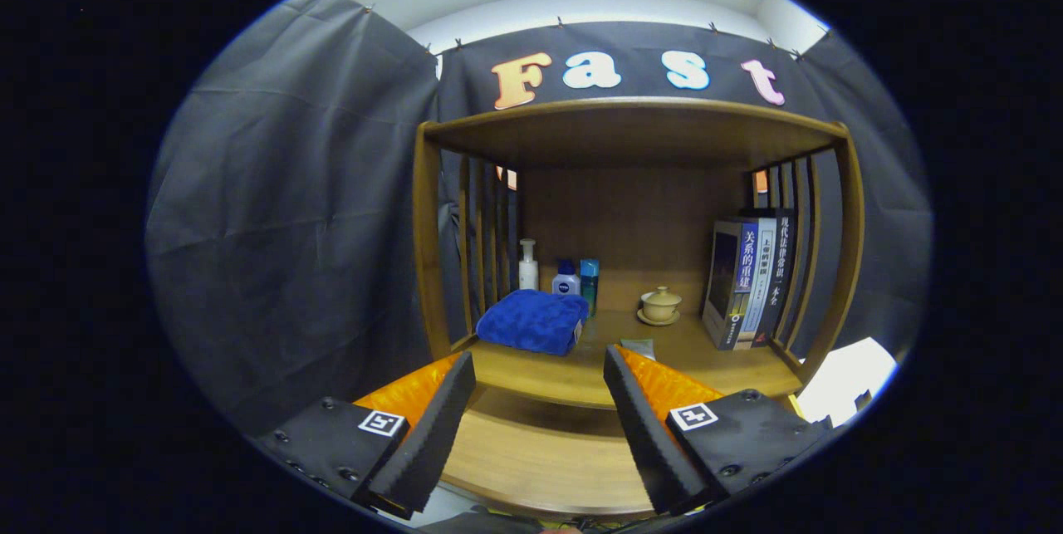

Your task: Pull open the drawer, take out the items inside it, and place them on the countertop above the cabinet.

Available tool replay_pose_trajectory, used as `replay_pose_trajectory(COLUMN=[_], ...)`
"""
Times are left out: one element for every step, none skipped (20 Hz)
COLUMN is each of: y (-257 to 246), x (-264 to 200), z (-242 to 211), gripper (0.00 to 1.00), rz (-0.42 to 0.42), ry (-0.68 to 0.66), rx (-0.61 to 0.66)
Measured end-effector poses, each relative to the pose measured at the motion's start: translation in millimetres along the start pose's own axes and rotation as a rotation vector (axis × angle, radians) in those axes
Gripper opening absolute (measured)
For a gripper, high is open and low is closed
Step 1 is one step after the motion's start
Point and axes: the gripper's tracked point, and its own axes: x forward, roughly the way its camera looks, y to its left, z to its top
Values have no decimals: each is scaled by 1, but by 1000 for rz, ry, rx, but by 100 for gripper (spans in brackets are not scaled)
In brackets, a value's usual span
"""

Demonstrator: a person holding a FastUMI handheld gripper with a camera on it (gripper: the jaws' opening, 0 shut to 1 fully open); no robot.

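My gripper [540, 356] is open, and its fingers [432, 426] frame the front of a wooden cabinet. Between them runs the front edge of the countertop [548, 380]. Below that edge, past a dark gap, lies a flat wooden surface [540, 455] that looks like the floor of the pulled-out drawer. Nothing lies on the part of it I can see. A small flat greenish item [638, 346] rests on the countertop just beyond the right fingertip. A folded blue towel [531, 320] lies on the countertop ahead of the left finger.
At the back stand a white pump bottle [528, 265], a small blue-capped bottle [566, 279] and a teal bottle [589, 282]. A lidded cup on a saucer [660, 305] sits mid-right, with upright books [747, 281] against the slatted right side. A shelf board [631, 131] roofs the space.
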Motion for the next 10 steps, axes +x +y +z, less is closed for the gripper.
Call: replay_pose_trajectory(y=[6,9,13,16,19,22,26,26,25,24], x=[-9,-17,-23,-29,-37,-42,-46,-49,-56,-61], z=[-4,-10,-12,-16,-18,-23,-31,-38,-42,-44], gripper=[100,100,100,100,100,100,100,100,100,100], rz=[-1,-2,-3,-8,-13,-12,-13,-18,-27,-37], ry=[0,-3,-10,-21,-32,-37,-28,-24,-28,-38], rx=[-6,-2,5,13,22,29,29,29,29,33])
